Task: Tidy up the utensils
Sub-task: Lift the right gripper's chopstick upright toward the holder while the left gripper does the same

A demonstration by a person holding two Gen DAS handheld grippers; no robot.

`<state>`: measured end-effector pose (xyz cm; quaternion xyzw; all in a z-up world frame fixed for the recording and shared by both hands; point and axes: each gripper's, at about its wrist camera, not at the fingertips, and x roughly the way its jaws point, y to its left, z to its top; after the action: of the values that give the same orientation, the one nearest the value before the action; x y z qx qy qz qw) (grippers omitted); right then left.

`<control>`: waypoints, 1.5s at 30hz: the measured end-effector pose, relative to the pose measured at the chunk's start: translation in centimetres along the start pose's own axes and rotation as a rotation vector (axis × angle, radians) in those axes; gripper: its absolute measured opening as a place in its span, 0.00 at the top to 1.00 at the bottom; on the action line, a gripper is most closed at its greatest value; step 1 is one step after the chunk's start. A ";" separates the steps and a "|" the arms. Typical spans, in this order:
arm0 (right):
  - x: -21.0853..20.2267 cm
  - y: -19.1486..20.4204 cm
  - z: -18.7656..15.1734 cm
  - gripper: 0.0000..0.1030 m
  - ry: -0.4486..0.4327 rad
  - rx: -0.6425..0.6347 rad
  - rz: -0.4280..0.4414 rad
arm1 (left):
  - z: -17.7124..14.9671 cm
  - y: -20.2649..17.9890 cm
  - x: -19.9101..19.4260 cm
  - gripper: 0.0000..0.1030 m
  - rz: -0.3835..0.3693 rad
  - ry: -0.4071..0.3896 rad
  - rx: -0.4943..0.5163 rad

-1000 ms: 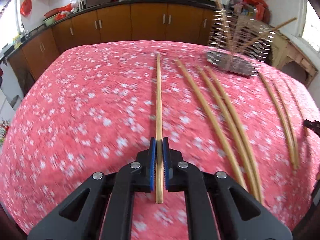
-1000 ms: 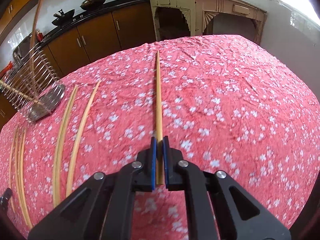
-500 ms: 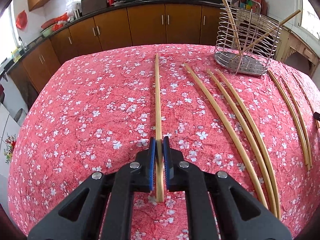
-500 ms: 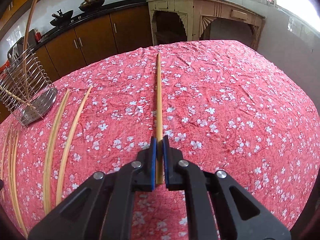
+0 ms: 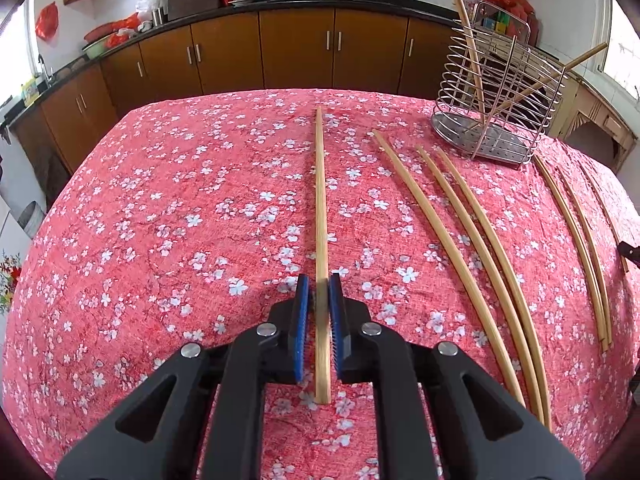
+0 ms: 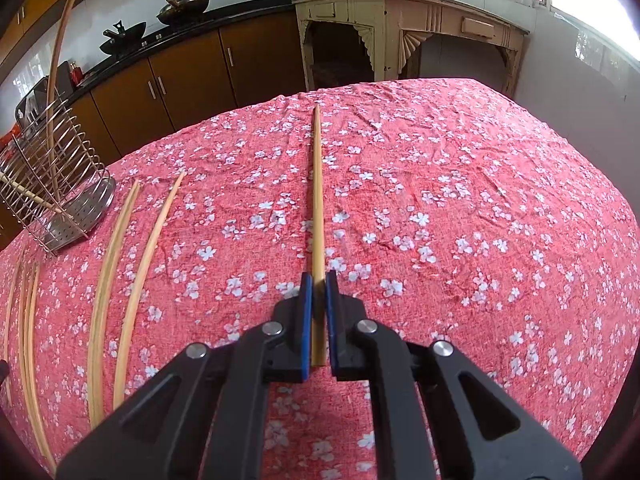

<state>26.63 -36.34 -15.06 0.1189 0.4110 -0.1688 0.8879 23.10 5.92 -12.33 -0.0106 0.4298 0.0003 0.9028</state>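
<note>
My left gripper (image 5: 319, 280) is shut on a long bamboo chopstick (image 5: 320, 184) that points straight ahead over the red flowered tablecloth (image 5: 180, 220). My right gripper (image 6: 316, 278) is shut on another chopstick (image 6: 317, 184), held the same way. Loose chopsticks lie on the cloth: three to the right of the left gripper (image 5: 460, 240), more farther right (image 5: 580, 236). From the right wrist they show as a pair (image 6: 132, 256) and a bundle at the left edge (image 6: 26, 320). A wire utensil rack (image 5: 500, 120) (image 6: 52, 200) stands at the table's far side with two chopsticks leaning in it.
Brown kitchen cabinets (image 5: 260, 52) with woks on the counter run behind the table. A pale old wooden sideboard (image 6: 400, 28) stands beyond the table's far right corner. The cloth to the left of the left gripper and to the right of the right gripper holds nothing.
The left wrist view was blurred a second ago and has steadied, with the rack now fuller in view. The left pads stand slightly wider around the chopstick. The right gripper has kept still.
</note>
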 end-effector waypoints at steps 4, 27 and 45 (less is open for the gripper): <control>-0.1 0.0 -0.1 0.92 0.000 0.003 0.001 | 0.0 -0.1 0.0 0.89 0.003 0.001 0.003; -1.8 -1.0 -1.5 0.93 -0.030 0.012 0.033 | -1.6 -1.2 -1.1 0.93 -0.046 -0.001 0.033; -9.6 -0.2 0.4 0.93 -0.371 -0.061 0.011 | -0.1 0.3 -8.2 0.94 -0.071 -0.345 -0.005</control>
<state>20.96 -34.75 -7.45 0.0609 0.2446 -0.1705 0.9526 17.86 6.30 -5.99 -0.0280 0.2681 -0.0285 0.9626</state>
